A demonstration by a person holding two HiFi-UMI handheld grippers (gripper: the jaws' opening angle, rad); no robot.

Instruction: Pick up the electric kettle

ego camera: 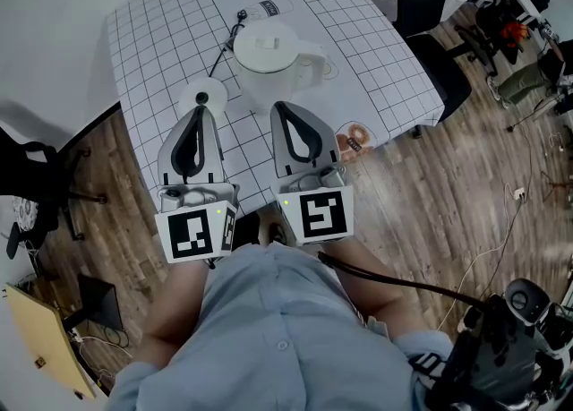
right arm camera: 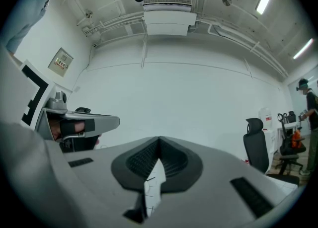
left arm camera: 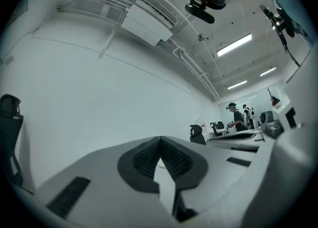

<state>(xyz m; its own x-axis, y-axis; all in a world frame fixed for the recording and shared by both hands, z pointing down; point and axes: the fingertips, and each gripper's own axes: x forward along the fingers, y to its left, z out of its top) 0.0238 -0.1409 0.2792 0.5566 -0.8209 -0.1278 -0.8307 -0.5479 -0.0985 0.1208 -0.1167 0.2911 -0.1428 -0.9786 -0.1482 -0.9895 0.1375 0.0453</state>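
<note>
The grid-clothed table (ego camera: pixel 376 42) fills the upper middle of the head view. At upper centre the white electric kettle (ego camera: pixel 269 64) stands upright on it, handle turned to frame right, which probably suits the right gripper (ego camera: pixel 280 107) just below it. The right gripper and the left gripper (ego camera: pixel 199 112) are both clenched on nothing, seemingly parked. The kettle's round power base (ego camera: pixel 203 96) lies at its lower left.
</note>
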